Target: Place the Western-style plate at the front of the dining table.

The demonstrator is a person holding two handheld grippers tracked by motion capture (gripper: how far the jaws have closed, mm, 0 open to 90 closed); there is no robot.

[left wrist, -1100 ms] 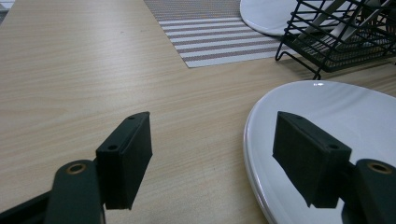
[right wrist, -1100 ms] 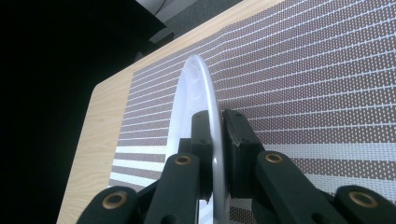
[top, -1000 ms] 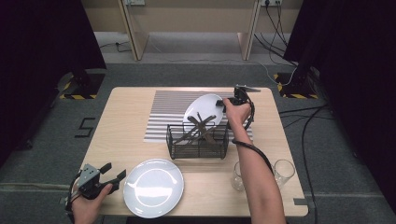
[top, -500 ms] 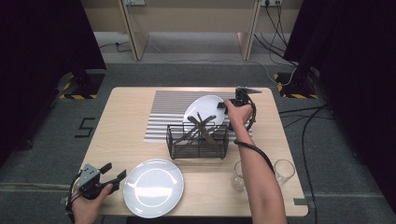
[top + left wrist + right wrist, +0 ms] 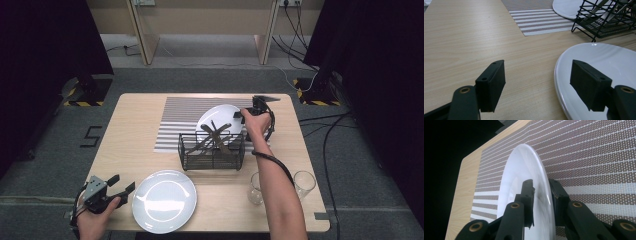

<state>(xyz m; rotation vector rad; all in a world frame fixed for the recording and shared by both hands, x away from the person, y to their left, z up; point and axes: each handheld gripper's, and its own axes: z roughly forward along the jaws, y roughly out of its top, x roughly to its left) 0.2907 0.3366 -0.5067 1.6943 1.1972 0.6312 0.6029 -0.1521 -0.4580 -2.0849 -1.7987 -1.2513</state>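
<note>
A white plate (image 5: 220, 117) rests on the striped mat (image 5: 175, 120) behind the wire basket (image 5: 212, 154). My right gripper (image 5: 241, 116) is at its right rim. In the right gripper view the plate (image 5: 524, 170) runs edge-on between the jaws of the right gripper (image 5: 541, 188); they have just been opening and the left pad stands off the plate's face, so the gripper is open. A second white plate (image 5: 165, 200) lies at the table's front. My left gripper (image 5: 123, 182) hovers open just left of it, one jaw over the near plate (image 5: 604, 57), nothing held.
The black wire basket (image 5: 604, 22) holds several pieces of cutlery (image 5: 212, 135) mid-table. Two clear glasses (image 5: 256, 189) (image 5: 304, 184) stand at the front right, beside my right forearm. The striped mat (image 5: 539, 17) covers the table's far middle.
The right gripper's jaws have widened around the far plate's rim. Both hands have stayed about where they were.
</note>
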